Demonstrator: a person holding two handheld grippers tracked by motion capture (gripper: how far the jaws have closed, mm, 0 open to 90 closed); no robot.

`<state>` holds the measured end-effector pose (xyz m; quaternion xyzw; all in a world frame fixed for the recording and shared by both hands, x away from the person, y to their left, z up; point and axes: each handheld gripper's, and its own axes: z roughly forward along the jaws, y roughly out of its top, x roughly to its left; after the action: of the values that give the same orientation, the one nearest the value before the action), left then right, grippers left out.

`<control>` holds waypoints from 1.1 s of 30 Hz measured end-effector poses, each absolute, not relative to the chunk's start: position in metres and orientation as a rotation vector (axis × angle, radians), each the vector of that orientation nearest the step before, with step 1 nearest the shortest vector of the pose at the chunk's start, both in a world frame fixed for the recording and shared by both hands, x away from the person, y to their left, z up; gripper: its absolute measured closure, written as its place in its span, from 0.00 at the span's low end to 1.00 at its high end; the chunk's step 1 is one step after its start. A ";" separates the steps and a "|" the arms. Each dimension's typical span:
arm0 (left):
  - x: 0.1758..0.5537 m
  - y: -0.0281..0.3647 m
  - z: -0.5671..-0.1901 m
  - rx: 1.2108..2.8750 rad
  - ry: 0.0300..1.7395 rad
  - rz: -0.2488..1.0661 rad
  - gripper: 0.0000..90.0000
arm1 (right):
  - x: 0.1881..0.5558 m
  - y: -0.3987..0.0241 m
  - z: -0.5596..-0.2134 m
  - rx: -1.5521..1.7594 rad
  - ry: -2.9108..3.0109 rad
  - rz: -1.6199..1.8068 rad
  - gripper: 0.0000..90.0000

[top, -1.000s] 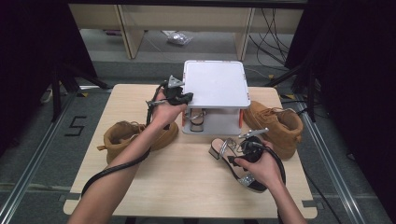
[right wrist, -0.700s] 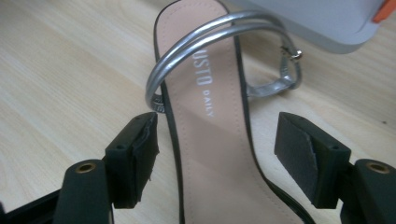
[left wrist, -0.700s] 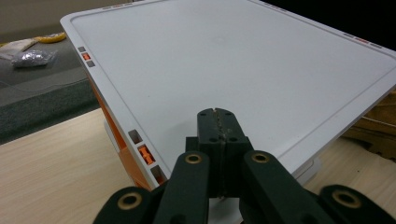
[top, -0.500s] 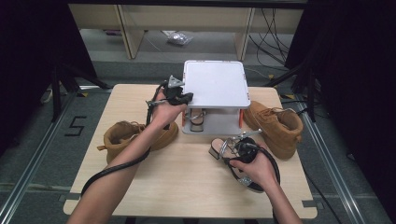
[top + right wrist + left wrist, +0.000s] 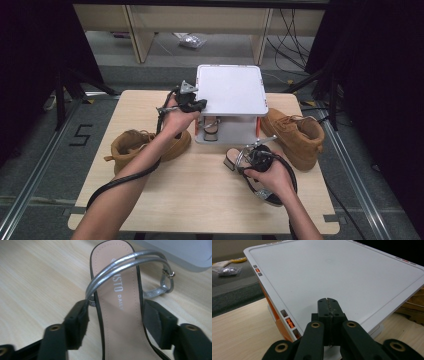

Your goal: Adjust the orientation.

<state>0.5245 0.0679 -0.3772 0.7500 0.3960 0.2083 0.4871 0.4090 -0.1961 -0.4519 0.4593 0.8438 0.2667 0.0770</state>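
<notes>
A sandal with a pink insole and silver straps [image 5: 120, 297] lies on the wooden table, its heel [image 5: 231, 159] toward the white rack. My right gripper [image 5: 115, 315] straddles it. The jaws have just been closing, and a small gap still shows beside the sole, so it is open. In the high view the right gripper [image 5: 252, 159] sits over the sandal's middle. My left gripper [image 5: 328, 301] is shut on nothing and hovers over the front left corner of the white rack's top [image 5: 337, 270]; in the high view the left gripper [image 5: 200, 105] is at that corner.
The white rack [image 5: 230, 90] stands at the table's back middle, with a second sandal [image 5: 211, 127] on its lower shelf. One tan boot [image 5: 131, 145] lies at the left under my left forearm. Another tan boot [image 5: 295, 132] stands right of the rack.
My right hand has edged a little toward the rack over the sandal. The left hand has not moved.
</notes>
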 end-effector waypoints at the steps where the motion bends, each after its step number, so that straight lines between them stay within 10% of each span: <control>1: 0.524 0.068 -0.377 1.825 0.964 0.507 1.00 | 0.410 -0.198 -0.451 1.388 2.532 0.805 0.48; 13: 0.524 0.068 -0.376 1.847 0.962 0.513 1.00 | 0.414 -0.204 -0.434 1.502 2.403 0.854 1.00; 33: 0.524 0.069 -0.376 1.848 0.962 0.510 1.00 | 0.458 -0.187 -0.454 1.632 2.329 0.730 1.00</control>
<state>0.5244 0.0686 -0.3760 0.7567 0.3939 0.2089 0.4782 0.4577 -0.1872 -0.4540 0.5530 0.7890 0.2472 0.1025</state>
